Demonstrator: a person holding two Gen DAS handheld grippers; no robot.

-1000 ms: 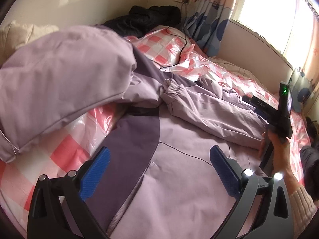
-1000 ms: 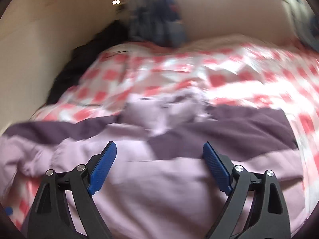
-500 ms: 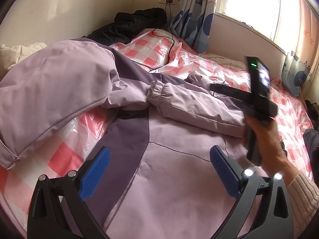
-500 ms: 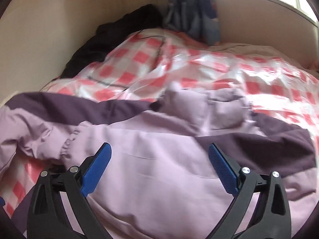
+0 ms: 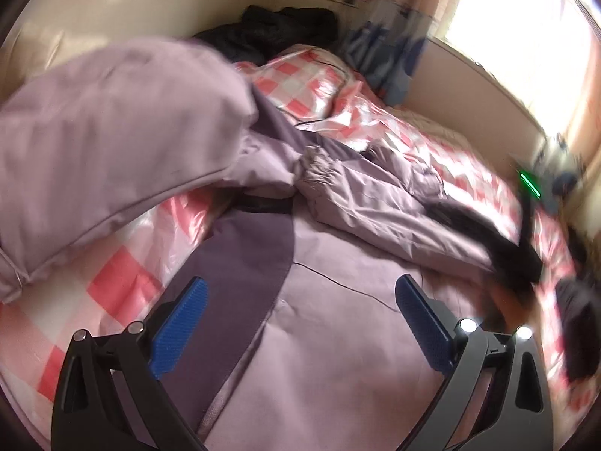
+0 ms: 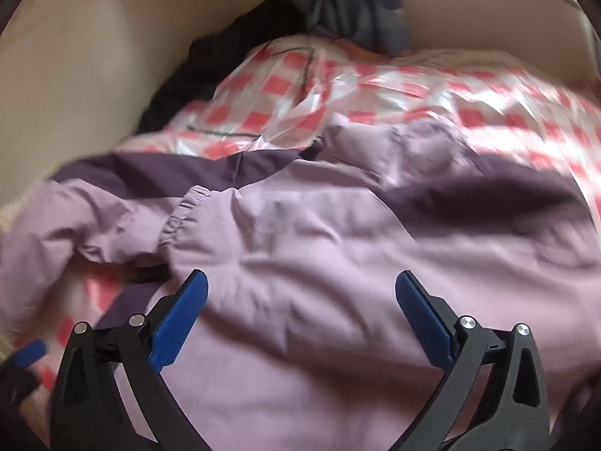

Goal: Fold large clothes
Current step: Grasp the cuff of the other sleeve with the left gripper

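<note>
A large lilac padded jacket (image 5: 338, 338) with dark purple panels lies spread on the bed. One sleeve (image 5: 375, 210) is folded across it, with the elastic cuff (image 5: 315, 165) near the middle. A puffy lilac part (image 5: 112, 131) bulges at the left. My left gripper (image 5: 300, 323) hovers over the jacket body, open, with nothing between its blue pads. The right gripper (image 6: 300, 315) is over the sleeve (image 6: 338, 263), right of the cuff (image 6: 180, 221). Its jaws are opening wide and no cloth is between them. Its black body (image 5: 514, 248) is a blur in the left wrist view.
A pink-and-white checked cover (image 5: 319, 82) lies over the bed. Black clothes (image 5: 278, 26) are piled against the back wall beside a blue curtain (image 5: 387, 56). A window ledge runs along the right. A dark item (image 5: 578, 323) sits at the bed's right edge.
The right gripper's jaws have spread wider and its view has swung left, bringing the cuff into sight. In the left view the right hand has dropped lower and blurred.
</note>
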